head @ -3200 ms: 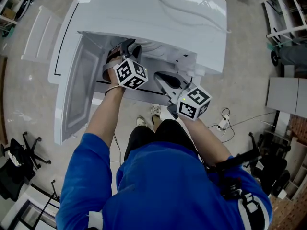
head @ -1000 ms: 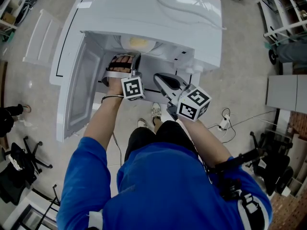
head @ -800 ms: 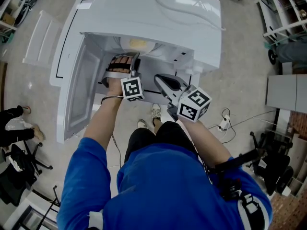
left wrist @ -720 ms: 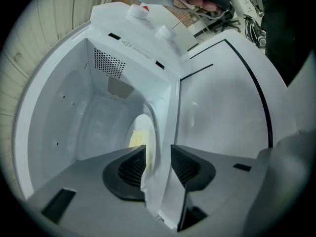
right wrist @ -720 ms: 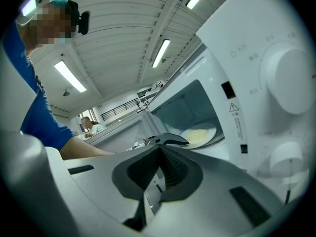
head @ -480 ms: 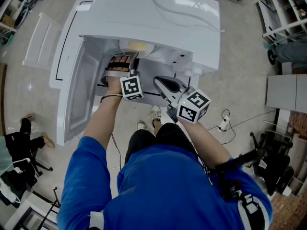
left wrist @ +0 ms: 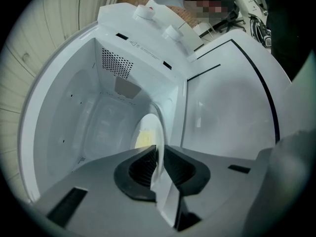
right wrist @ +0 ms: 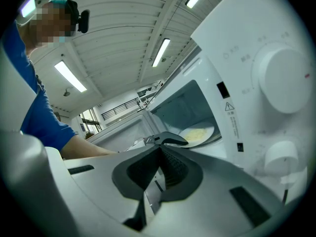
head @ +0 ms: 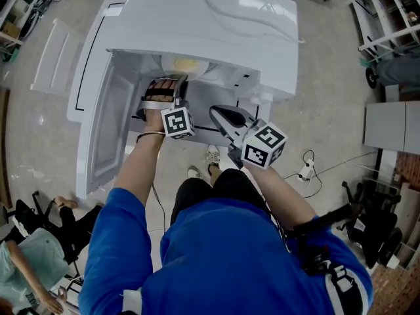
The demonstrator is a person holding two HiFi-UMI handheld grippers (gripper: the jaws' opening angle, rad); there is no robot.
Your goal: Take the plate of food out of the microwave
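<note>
A white plate of yellow food (head: 186, 63) lies inside the open white microwave (head: 216, 18), near the front of the cavity. My left gripper (head: 173, 82) reaches into the opening, and its jaws are closing with the plate's near rim (left wrist: 157, 154) between the pads, which touch it on both sides. The plate (left wrist: 146, 132) stretches away from the jaws toward the back wall. My right gripper (head: 218, 112) hangs outside, in front of the control panel, shut with nothing in it. From the right gripper (right wrist: 159, 151) view, the plate (right wrist: 198, 133) shows with the left gripper's tip (right wrist: 170, 139) at its edge.
The microwave door (head: 108, 123) swings wide open to the left. Two round knobs (right wrist: 281, 78) sit on the control panel at the right of the cavity. A person crouches on the floor at the lower left (head: 29, 254). Shelving and a cart stand at the far right.
The left gripper has rolled over and drawn back slightly to the plate's rim since the earliest frame. The right gripper has barely moved. A person has come into view at the lower left.
</note>
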